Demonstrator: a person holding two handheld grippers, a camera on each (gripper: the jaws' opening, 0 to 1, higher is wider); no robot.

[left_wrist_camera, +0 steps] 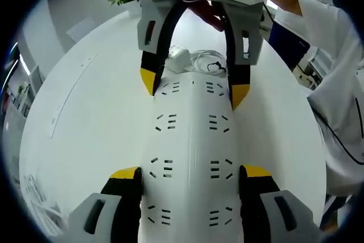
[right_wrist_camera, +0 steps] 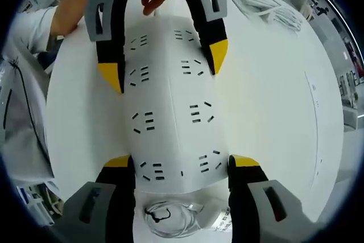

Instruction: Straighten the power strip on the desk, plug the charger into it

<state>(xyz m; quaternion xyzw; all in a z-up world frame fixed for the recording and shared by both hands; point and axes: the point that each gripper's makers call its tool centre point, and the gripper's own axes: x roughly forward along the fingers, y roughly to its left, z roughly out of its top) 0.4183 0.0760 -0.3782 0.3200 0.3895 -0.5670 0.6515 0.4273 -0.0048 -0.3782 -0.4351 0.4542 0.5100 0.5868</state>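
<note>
White desk [left_wrist_camera: 85,129], one white power strip [left_wrist_camera: 190,157], one charger [left_wrist_camera: 181,55] with coiled cable [left_wrist_camera: 206,61], left gripper [left_wrist_camera: 190,176] and right gripper [right_wrist_camera: 182,166] each clamped on the strip's opposite ends

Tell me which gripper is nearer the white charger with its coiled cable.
Right. The right gripper straddles the end of the long white power strip next to the white charger and coiled cable; the left gripper straddles the opposite end.
</note>
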